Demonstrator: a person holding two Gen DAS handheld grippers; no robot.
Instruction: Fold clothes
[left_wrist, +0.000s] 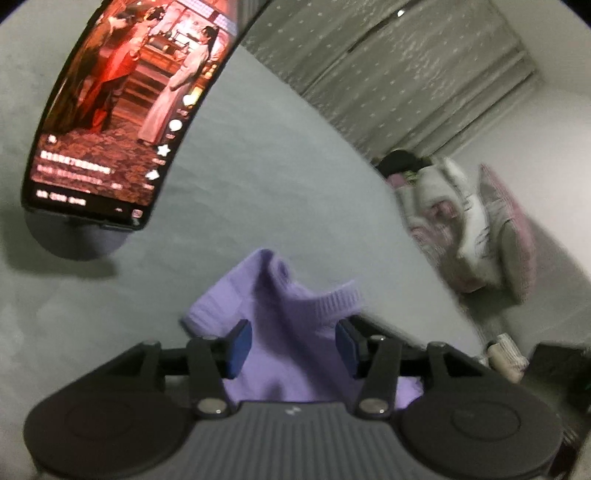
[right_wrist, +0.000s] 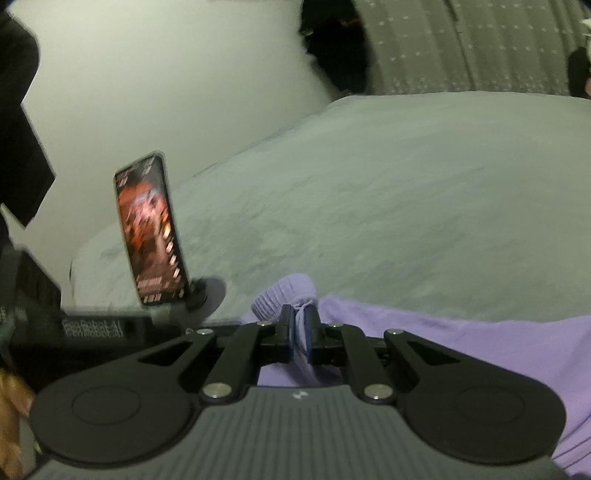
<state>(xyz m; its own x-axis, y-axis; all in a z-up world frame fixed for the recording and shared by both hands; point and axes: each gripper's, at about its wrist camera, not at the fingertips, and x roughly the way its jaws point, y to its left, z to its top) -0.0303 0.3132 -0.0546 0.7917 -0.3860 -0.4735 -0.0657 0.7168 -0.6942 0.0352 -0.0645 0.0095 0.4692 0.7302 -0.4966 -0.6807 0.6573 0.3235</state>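
A lilac knitted garment (left_wrist: 291, 317) lies bunched on the grey bed sheet (left_wrist: 258, 192). My left gripper (left_wrist: 293, 347) hangs open over it, with the fabric passing between its two blue pads (left_wrist: 239, 347) without being pinched. In the right wrist view the same lilac garment (right_wrist: 480, 343) spreads to the right, with a ribbed cuff (right_wrist: 284, 291) just ahead of the fingers. My right gripper (right_wrist: 303, 325) is shut on a thin fold of this lilac fabric.
A phone (left_wrist: 122, 110) with a lit screen stands on a round stand on the bed, also visible as the phone (right_wrist: 151, 229) at left. A heap of pink and white pillows (left_wrist: 472, 229) sits by the wall. Grey curtains (left_wrist: 406, 66) hang behind. A hand (right_wrist: 11, 413) shows at the lower left.
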